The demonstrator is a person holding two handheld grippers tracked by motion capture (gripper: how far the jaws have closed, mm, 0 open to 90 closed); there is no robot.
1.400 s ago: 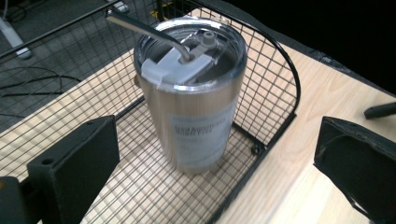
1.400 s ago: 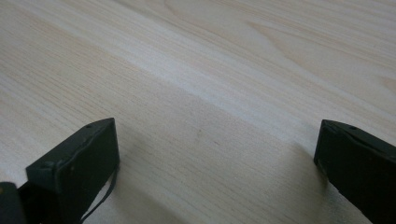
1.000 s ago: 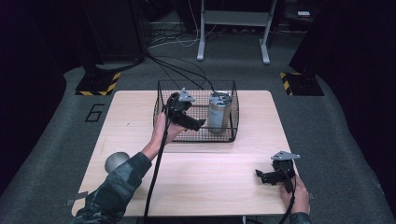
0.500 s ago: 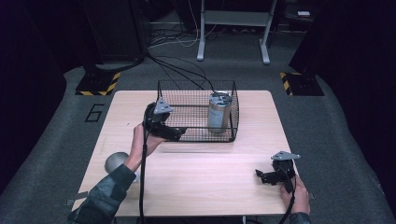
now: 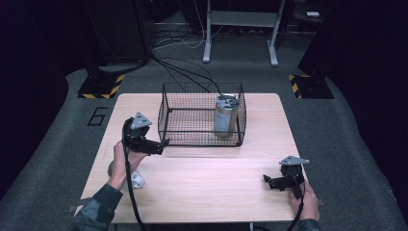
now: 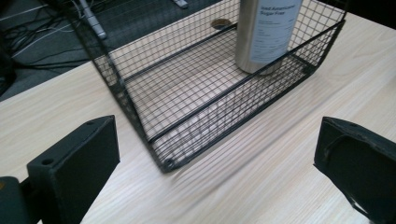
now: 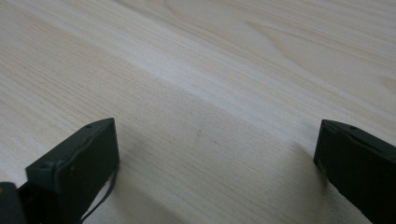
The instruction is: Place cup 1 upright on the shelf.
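Both grippers gape empty: left gripper (image 5: 162, 143) sits just off the wire basket's (image 5: 166, 126) 9 o'clock corner, silver can (image 6: 266, 32) upright inside, label readable up close. Right gripper (image 5: 267, 181) hovers over bare table (image 7: 224, 84).

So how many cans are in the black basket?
1. One silver can stands upright in the right part of the wire basket. Nothing else lies inside it; the mesh hides nothing.

Left gripper (image 5: 162, 144): held above the table's left edge, jaws wide apart, pointing right. Right gripper (image 5: 267, 180): low near the table's front right corner, jaws wide apart, empty, pointing left.
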